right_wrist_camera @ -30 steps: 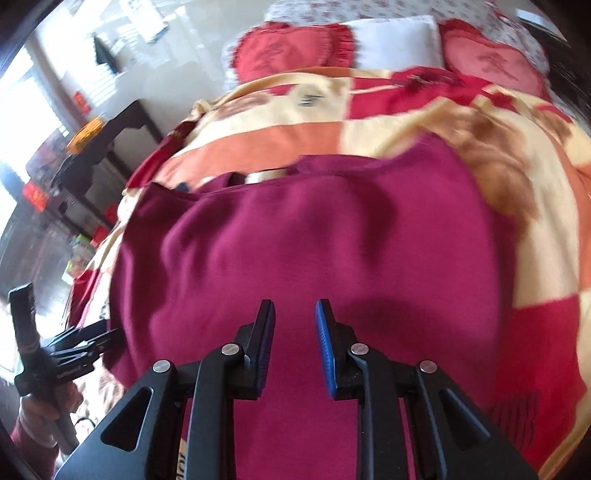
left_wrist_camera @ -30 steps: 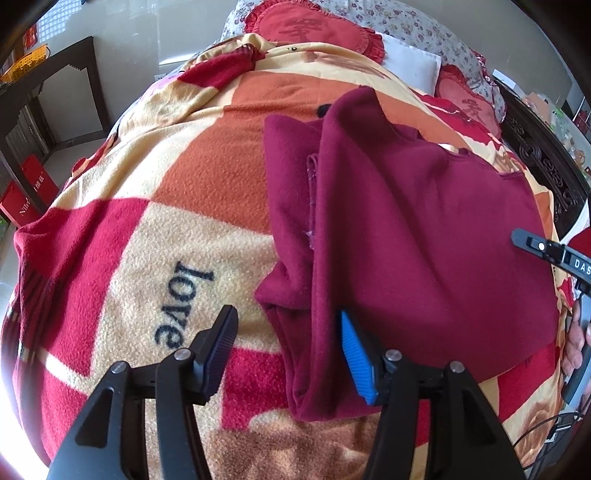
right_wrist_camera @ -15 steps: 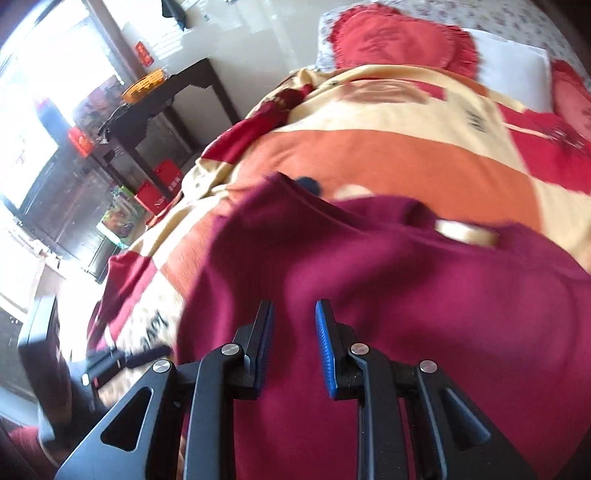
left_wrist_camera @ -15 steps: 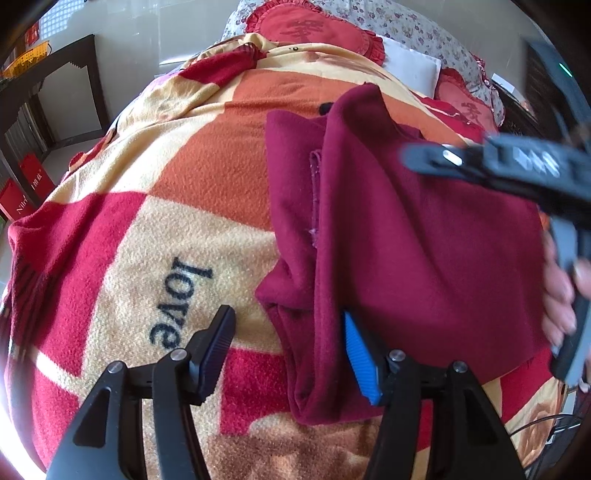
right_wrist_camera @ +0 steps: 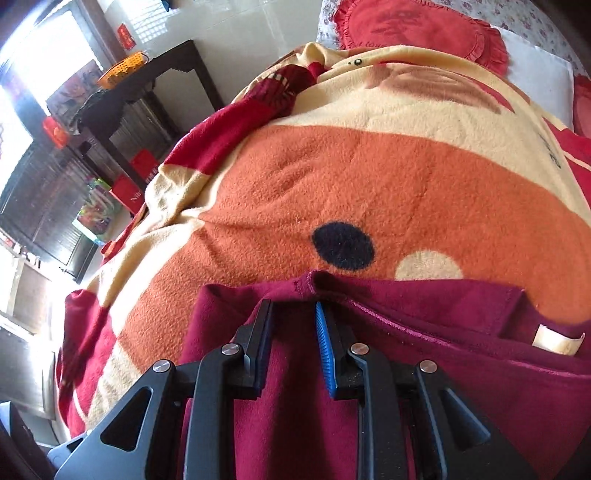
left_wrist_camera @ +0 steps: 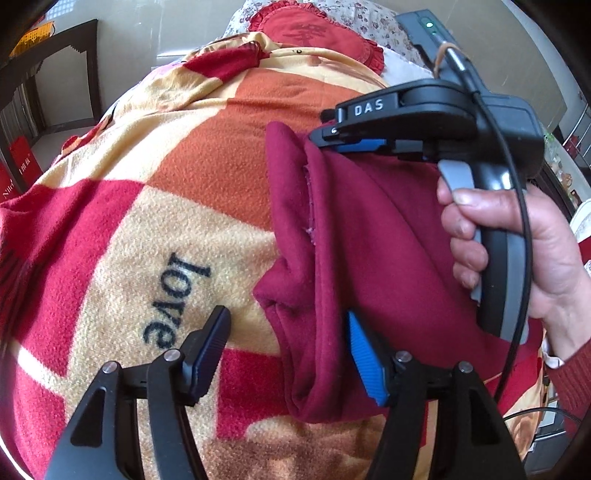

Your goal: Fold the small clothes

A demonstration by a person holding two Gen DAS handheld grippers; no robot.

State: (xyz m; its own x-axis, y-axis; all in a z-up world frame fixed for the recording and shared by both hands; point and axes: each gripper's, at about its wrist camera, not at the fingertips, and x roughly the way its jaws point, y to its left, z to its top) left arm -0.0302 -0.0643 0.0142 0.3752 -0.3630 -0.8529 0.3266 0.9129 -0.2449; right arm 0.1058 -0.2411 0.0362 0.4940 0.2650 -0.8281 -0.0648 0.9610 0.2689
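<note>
Meanwhile, right hand-held gripper (right_wrist_camera: 291,325), slightly parted, nears maroon garment's (left_wrist_camera: 369,240) far corner; left hand-held gripper (left_wrist_camera: 288,350) gapes, straddling near edge.

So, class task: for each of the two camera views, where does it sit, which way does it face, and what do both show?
Left wrist: sits on the left gripper, facing up the bed over the blanket; shows the right gripper and right hand.
Right wrist: sits on the right gripper at the far corner of the sweater, facing the pillow; only its own fingers show.
Shared: sweater, blanket, pillow.
</note>
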